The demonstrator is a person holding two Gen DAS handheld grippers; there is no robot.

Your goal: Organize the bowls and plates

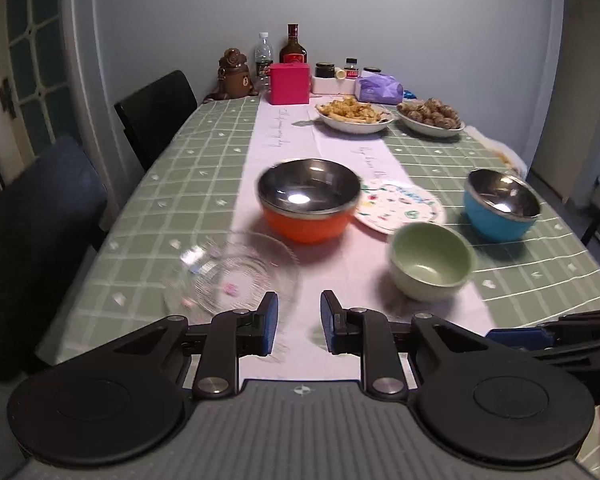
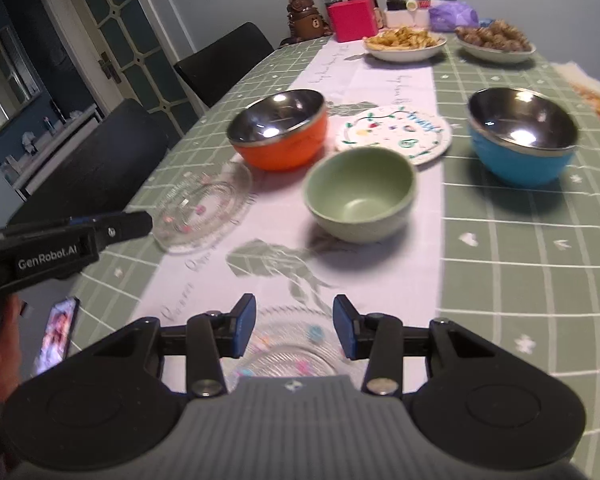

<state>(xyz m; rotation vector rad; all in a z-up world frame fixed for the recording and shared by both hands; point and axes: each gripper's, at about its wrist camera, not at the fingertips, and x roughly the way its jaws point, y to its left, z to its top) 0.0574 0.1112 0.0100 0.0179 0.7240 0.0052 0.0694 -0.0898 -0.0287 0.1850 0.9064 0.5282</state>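
Note:
An orange steel-lined bowl, a blue steel-lined bowl, a green bowl and a patterned paper plate sit on the table. A clear glass plate lies at the left. A second glass plate lies under my right gripper, which is open and empty. My left gripper is open and empty just before the first glass plate; it also shows in the right wrist view.
Two plates of food stand farther back, with a pink box, bottles and jars by the wall. Dark chairs line the left side. A phone lies at the near left table edge.

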